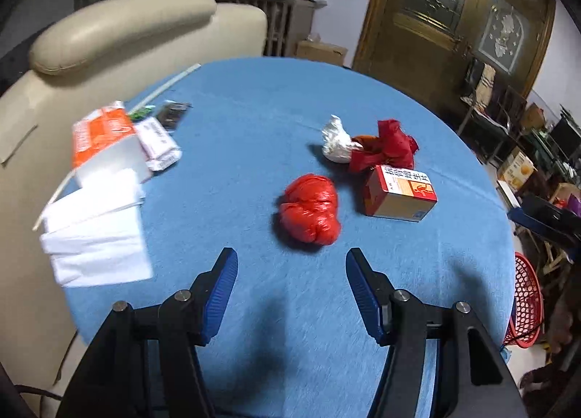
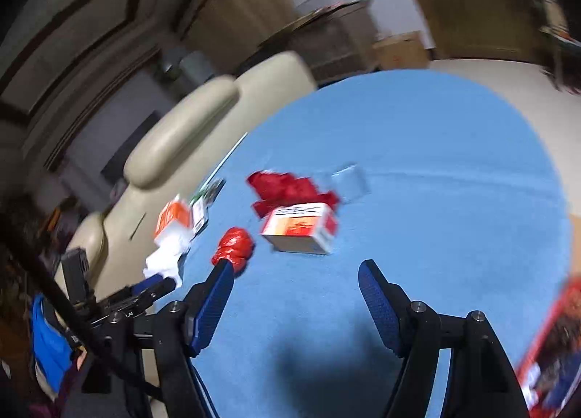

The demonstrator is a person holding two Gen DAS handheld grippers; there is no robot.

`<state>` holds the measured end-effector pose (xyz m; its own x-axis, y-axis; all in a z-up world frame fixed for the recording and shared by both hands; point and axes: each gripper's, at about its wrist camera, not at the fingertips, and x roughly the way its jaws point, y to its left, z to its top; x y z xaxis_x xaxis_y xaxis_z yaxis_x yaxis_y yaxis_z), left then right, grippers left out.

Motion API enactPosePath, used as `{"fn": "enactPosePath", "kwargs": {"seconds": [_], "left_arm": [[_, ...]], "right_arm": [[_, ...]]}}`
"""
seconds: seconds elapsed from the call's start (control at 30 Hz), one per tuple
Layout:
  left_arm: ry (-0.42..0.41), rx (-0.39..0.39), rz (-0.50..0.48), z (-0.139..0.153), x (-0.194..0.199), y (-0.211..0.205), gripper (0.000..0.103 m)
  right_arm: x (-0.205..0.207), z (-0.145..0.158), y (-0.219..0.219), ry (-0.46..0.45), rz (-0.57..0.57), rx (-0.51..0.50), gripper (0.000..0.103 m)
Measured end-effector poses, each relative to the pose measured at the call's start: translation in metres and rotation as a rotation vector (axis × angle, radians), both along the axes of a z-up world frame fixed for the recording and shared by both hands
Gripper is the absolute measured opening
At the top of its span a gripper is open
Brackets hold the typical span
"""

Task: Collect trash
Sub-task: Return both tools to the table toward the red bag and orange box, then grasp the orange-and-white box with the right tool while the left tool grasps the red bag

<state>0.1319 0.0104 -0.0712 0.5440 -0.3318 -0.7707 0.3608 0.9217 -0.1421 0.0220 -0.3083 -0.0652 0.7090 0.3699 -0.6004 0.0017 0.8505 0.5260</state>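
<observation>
On the round blue-clothed table [image 1: 272,327] lies a crumpled red plastic bag [image 1: 310,212], just ahead of my left gripper [image 1: 290,262], which is open and empty above the cloth. Behind the bag are a small orange-red box [image 1: 399,196], a crumpled red wad [image 1: 385,149] and a silvery-white wad [image 1: 336,142]. My right gripper [image 2: 296,269] is also open and empty over the blue cloth [image 2: 435,200]. In this blurred view the red bag [image 2: 234,247] sits by its left finger, the box [image 2: 301,227] ahead and the red wad [image 2: 287,185] behind it.
At the table's left edge lie white tissues [image 1: 94,236], an orange-white carton [image 1: 105,142], a tissue pack [image 1: 159,143] and a dark packet [image 1: 174,114]. A beige armchair [image 1: 127,29] stands behind them. A red mesh basket [image 1: 526,305] sits below the table's right edge.
</observation>
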Motion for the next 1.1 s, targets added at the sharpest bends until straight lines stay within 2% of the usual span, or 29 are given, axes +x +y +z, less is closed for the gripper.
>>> {"fn": "enactPosePath", "kwargs": {"seconds": [0.1, 0.2, 0.33, 0.53, 0.63, 0.8, 1.0, 1.07, 1.1], "left_arm": [[0.037, 0.0, -0.012, -0.01, 0.018, -0.015, 0.063], [0.088, -0.028, -0.009, -0.02, 0.038, -0.03, 0.063], [0.134, -0.034, -0.007, -0.033, 0.06, -0.047, 0.063], [0.158, -0.042, 0.015, -0.043, 0.079, -0.05, 0.061], [0.174, -0.041, 0.016, -0.049, 0.081, -0.047, 0.052], [0.155, -0.047, 0.009, -0.049, 0.078, -0.041, 0.048], [0.149, -0.04, 0.013, -0.046, 0.073, -0.036, 0.046], [0.145, -0.036, 0.018, -0.044, 0.07, -0.033, 0.045], [0.143, -0.036, 0.021, -0.043, 0.068, -0.031, 0.045]], "right_arm": [[0.038, -0.008, 0.009, 0.007, 0.061, -0.006, 0.074], [0.069, -0.015, 0.012, 0.018, 0.109, 0.03, 0.074], [0.108, -0.033, 0.007, 0.036, 0.136, 0.056, 0.074], [0.137, -0.052, 0.006, 0.061, 0.236, 0.088, 0.075], [0.141, -0.057, 0.022, 0.066, 0.316, 0.031, 0.075], [0.131, -0.064, 0.043, 0.083, 0.416, -0.057, 0.075], [0.129, -0.076, 0.068, 0.07, 0.448, -0.192, 0.074], [0.13, -0.082, 0.074, 0.086, 0.443, -0.239, 0.069], [0.129, -0.085, 0.077, 0.088, 0.444, -0.247, 0.061]]}}
